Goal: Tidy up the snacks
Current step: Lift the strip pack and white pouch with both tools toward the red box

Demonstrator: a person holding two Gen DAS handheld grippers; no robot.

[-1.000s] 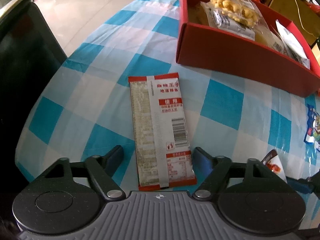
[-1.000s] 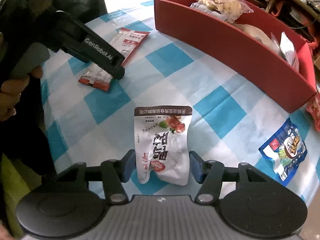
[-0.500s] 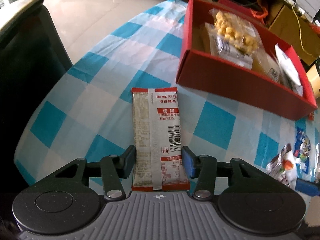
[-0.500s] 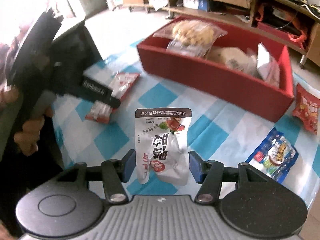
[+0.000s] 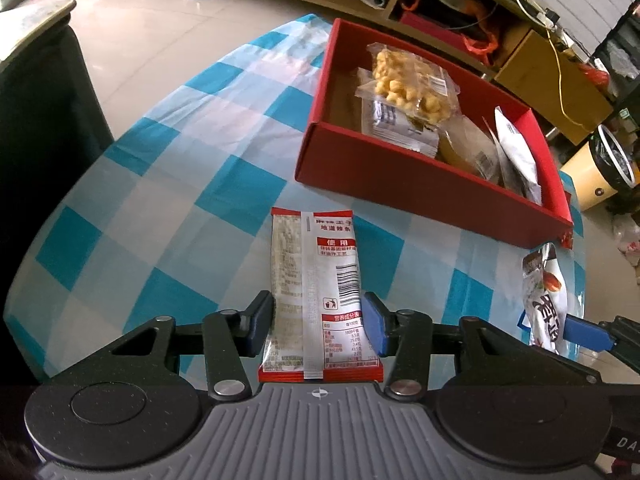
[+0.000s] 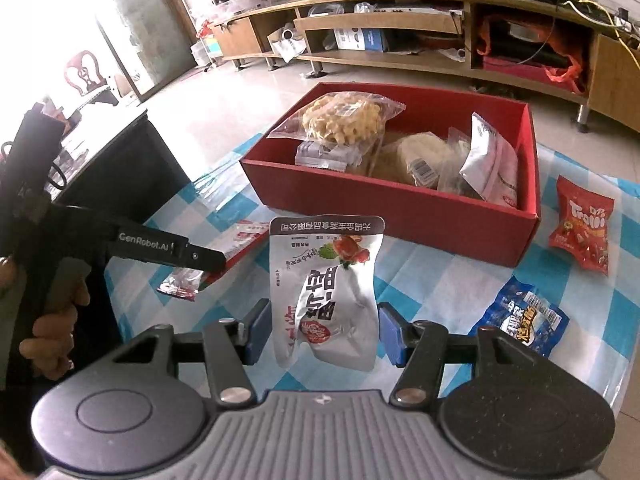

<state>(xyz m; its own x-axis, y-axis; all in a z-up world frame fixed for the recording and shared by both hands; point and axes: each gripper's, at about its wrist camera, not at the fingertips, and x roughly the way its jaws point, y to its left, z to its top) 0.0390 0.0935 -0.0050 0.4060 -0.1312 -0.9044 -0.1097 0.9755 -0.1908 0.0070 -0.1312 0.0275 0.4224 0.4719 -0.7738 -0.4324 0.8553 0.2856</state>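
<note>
My left gripper (image 5: 318,322) is shut on a long white snack packet with red ends (image 5: 316,280), lifted off the blue-checked tablecloth (image 5: 168,208). In the right wrist view my right gripper (image 6: 322,328) is shut on a white pouch with red print (image 6: 326,280), held up in the air. The same pouch (image 5: 544,300) shows at the right edge of the left wrist view. Beyond both stands the red box (image 5: 404,178), (image 6: 400,210), with several snack bags inside. The left gripper's body (image 6: 160,246) appears at the left of the right wrist view, over the red-ended packet (image 6: 240,240).
A red gummy bag (image 6: 582,226) and a blue snack bag (image 6: 524,322) lie on the cloth right of the box. A dark chair (image 5: 36,128) stands left of the table. A low wooden shelf unit (image 6: 400,40) runs along the far wall. A hand (image 6: 52,320) grips the left tool.
The left jaws closed onto the long packet and raised it. The right gripper rose with the white pouch, so the box and room now show behind it.
</note>
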